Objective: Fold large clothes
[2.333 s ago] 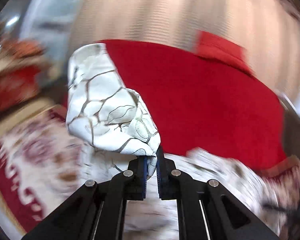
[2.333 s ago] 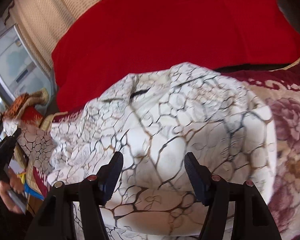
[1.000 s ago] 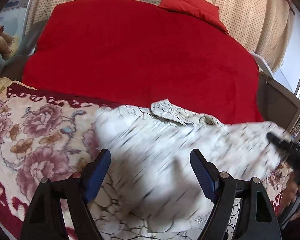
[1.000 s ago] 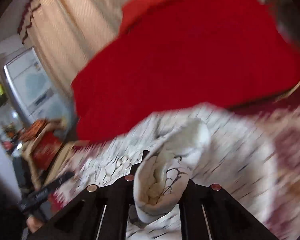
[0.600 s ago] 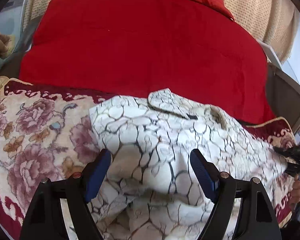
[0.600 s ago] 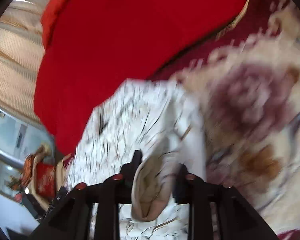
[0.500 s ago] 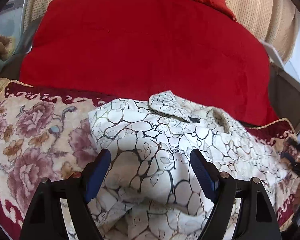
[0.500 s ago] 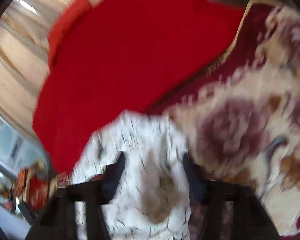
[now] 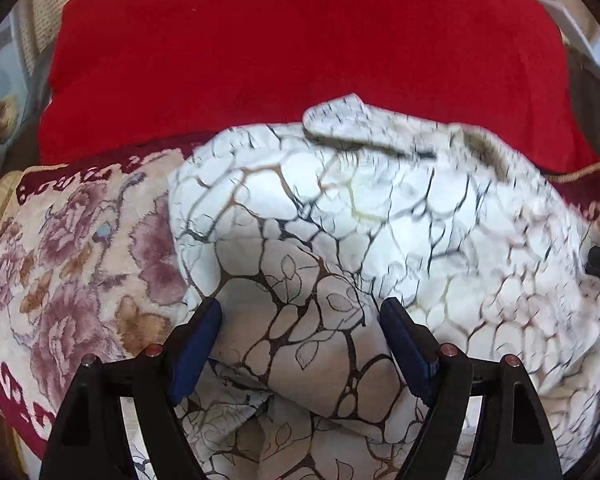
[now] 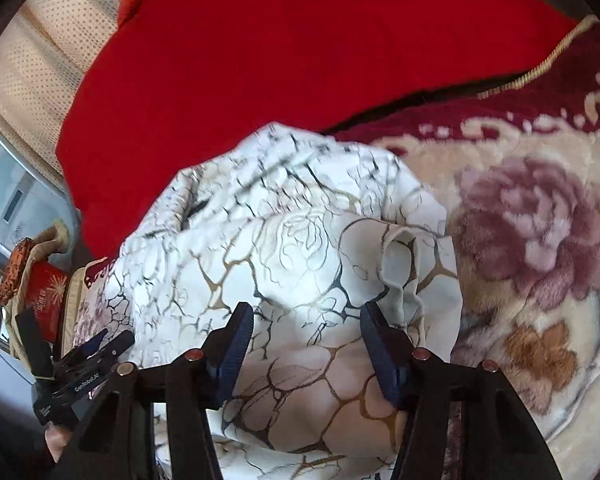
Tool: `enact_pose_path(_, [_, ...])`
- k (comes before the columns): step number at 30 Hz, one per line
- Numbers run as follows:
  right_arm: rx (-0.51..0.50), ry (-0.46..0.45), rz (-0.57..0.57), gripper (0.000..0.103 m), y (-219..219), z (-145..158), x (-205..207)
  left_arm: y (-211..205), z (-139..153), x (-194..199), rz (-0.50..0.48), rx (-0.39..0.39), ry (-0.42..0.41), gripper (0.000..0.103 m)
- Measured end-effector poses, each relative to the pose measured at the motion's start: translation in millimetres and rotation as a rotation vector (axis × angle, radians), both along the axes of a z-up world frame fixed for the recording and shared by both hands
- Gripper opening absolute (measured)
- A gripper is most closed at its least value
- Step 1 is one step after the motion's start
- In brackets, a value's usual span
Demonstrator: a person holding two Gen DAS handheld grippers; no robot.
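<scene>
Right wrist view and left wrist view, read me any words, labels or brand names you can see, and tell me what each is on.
"GenRobot.AI": white lettering on the black body of the left gripper, seen at the lower left of the right wrist view.
Smaller white print lower on that body: too small to read.
Red box with a gold starburst: faint marks, too blurred to read.
Left wrist view: no readable text.
</scene>
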State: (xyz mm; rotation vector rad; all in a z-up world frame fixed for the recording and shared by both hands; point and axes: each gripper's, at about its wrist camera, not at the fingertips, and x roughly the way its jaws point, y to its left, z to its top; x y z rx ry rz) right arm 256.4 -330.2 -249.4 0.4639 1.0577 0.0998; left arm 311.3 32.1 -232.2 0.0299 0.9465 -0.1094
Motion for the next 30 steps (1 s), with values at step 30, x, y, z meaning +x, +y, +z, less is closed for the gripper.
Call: enact_pose_path(30, [-0.119, -0.059, 0.159, 0.059, 43, 24, -1, -28, -2, -12, -0.117, -0.035, 0.021, 0.083])
